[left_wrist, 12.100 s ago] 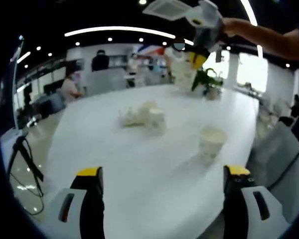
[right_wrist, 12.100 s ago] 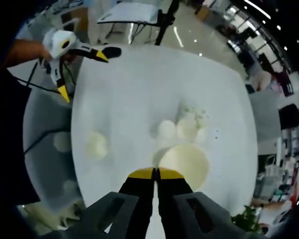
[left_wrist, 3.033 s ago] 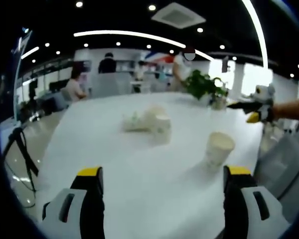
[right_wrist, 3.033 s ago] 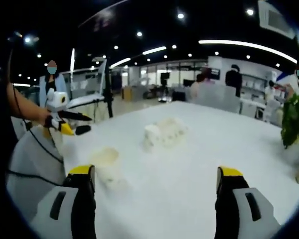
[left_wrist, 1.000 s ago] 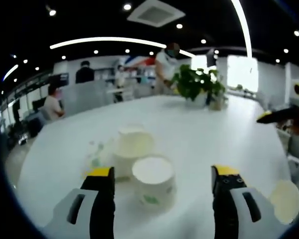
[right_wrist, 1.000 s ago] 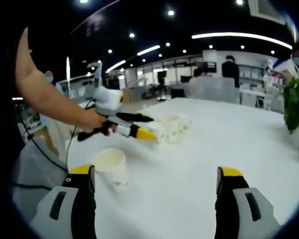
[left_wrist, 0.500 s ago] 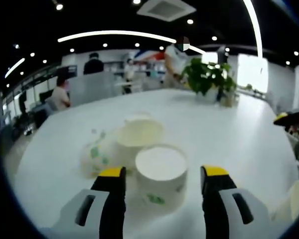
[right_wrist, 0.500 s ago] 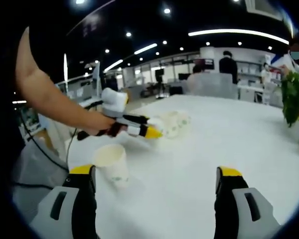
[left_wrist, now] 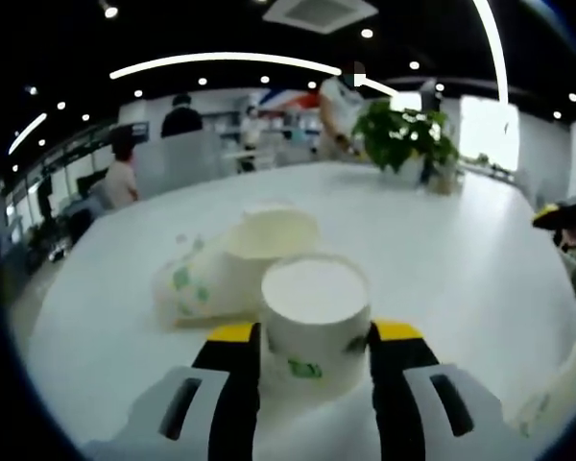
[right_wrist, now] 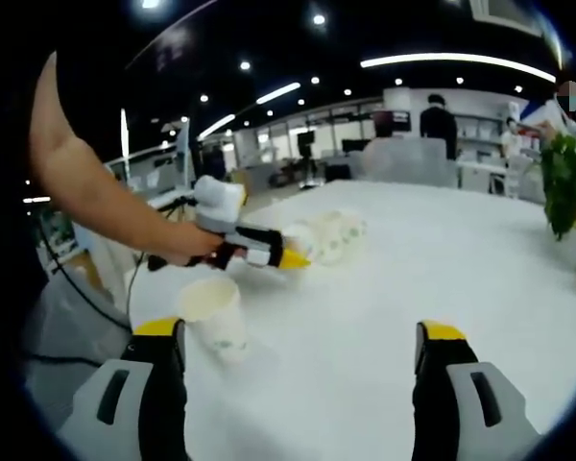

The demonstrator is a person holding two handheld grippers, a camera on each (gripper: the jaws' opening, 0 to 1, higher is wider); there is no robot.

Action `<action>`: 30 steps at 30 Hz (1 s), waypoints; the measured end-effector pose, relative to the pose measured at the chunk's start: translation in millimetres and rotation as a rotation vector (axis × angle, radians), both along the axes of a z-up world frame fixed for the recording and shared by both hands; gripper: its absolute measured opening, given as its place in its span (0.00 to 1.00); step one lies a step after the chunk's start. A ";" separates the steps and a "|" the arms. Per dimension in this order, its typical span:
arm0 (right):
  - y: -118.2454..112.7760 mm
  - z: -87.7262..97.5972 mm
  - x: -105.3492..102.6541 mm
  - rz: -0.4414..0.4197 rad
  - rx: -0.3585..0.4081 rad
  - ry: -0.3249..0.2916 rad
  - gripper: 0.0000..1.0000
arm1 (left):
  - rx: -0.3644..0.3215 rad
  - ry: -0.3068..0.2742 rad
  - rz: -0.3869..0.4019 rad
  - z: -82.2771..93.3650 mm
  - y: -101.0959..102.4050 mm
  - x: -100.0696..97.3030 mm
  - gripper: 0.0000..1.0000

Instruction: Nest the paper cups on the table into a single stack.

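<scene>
A white paper cup with green print (left_wrist: 315, 298) stands upright on the white table (left_wrist: 461, 259), and my left gripper (left_wrist: 314, 333) is shut on it, one jaw against each side. Right behind it stands another upright cup (left_wrist: 269, 240), with a cup lying on its side (left_wrist: 187, 283) to its left. In the right gripper view a hand holds the left gripper (right_wrist: 286, 246) at that cluster of cups (right_wrist: 328, 235). A lone upright cup (right_wrist: 214, 312) stands nearer, left of my right gripper (right_wrist: 300, 331), which is open and holds nothing.
A potted plant (left_wrist: 403, 144) stands at the far end of the table. The lone cup (left_wrist: 566, 389) sits at the lower right edge of the left gripper view. People sit and stand at desks beyond the table. A person's bare forearm (right_wrist: 86, 192) crosses the left side.
The left gripper's jaws have closed inward onto the near upright cup over the last second. The right gripper has stayed open and nearly still.
</scene>
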State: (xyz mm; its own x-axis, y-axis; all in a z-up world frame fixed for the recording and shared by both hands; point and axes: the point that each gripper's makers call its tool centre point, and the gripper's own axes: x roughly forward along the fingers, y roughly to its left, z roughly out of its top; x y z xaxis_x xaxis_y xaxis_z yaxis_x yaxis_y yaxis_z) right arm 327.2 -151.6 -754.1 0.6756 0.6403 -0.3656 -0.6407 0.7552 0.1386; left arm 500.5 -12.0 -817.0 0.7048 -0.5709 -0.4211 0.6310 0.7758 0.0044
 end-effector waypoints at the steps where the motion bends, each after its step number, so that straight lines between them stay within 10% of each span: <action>1: 0.0 0.5 0.0 -0.001 0.001 0.000 0.98 | -0.003 0.003 -0.002 -0.1 -0.2 -0.1 0.39; 30: 3.9 -3.0 -7.9 0.019 -0.015 0.009 0.97 | 0.013 0.012 -0.065 3.4 6.5 -20.3 0.37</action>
State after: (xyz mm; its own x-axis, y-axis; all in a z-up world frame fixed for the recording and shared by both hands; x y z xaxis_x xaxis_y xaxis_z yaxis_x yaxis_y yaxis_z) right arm 319.3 -147.7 -757.0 0.6596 0.6477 -0.3813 -0.6540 0.7446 0.1335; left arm 480.3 -5.5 -813.6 0.6616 -0.6096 -0.4366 0.6799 0.7333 0.0064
